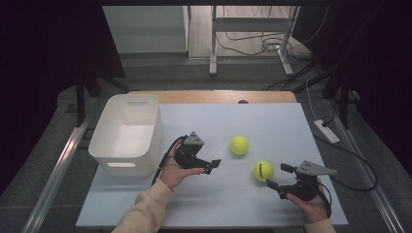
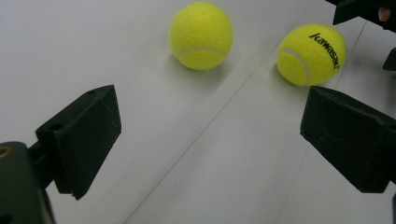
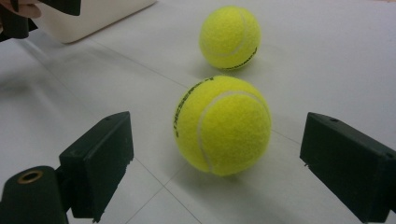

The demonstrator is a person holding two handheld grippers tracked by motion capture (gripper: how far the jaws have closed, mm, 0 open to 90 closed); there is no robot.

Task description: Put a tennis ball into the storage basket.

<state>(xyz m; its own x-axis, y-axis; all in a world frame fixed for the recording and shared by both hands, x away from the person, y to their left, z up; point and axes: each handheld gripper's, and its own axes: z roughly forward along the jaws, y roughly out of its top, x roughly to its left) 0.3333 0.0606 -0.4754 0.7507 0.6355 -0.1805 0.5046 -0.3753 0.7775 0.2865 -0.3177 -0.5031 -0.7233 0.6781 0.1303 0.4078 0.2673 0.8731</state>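
Two yellow tennis balls lie on the white tabletop (image 1: pixel 291 131). The printed ball (image 1: pixel 263 170) (image 3: pixel 222 125) (image 2: pixel 311 53) rests just ahead of my right gripper (image 1: pixel 278 176) (image 3: pixel 219 123), whose jaws stand open and wide of it, touching nothing. The other ball (image 1: pixel 239 144) (image 2: pixel 201 35) (image 3: pixel 229 37) sits a little farther back and to the left. My left gripper (image 1: pixel 212 164) (image 2: pixel 210 112) is held left of both balls, pointing toward them, open with only bare table between its jaws.
A white plastic bin (image 1: pixel 128 133) (image 3: pixel 93 16) stands at the table's left, close behind the left hand. Cables trail off the table's right side toward a power strip (image 1: pixel 326 131) on the floor. A desk frame (image 1: pixel 252 34) stands beyond the table.
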